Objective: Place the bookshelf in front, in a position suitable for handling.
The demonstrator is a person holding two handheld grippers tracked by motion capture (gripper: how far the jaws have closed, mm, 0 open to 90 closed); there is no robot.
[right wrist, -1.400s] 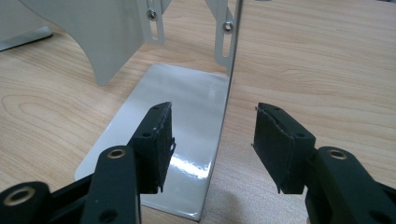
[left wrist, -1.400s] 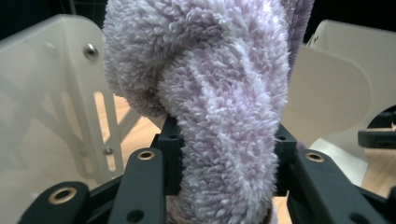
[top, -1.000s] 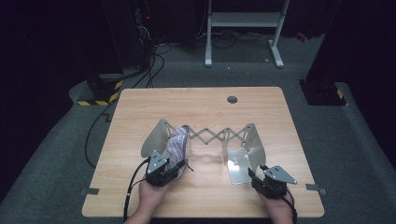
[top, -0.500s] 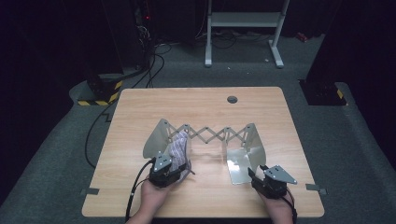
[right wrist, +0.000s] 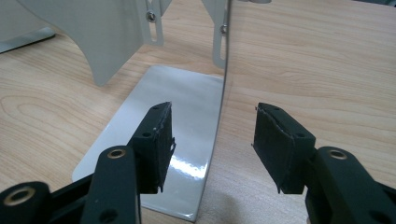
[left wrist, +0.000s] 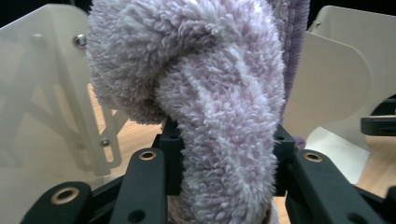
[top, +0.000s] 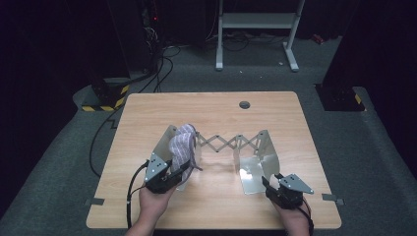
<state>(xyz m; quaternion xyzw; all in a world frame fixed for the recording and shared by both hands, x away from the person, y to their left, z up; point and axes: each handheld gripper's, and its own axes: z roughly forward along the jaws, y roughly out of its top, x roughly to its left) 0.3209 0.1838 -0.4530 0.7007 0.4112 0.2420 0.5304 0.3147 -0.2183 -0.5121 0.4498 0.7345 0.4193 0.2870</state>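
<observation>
Tabletop: fluffy sock (left wrist: pixel 219 116) clamped between left gripper (left wrist: pixel 224 158) fingers (left wrist: pixel 173 154).

High view looks down on the table (top: pixel 216 103); both claw views sit close on the metal rack (top: pixel 255 147).

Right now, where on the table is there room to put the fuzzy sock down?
The far table beyond the metal rack is bare, around the round hole. The near middle between both tools is also free. Around the rack's end plates it's crowded.
</observation>
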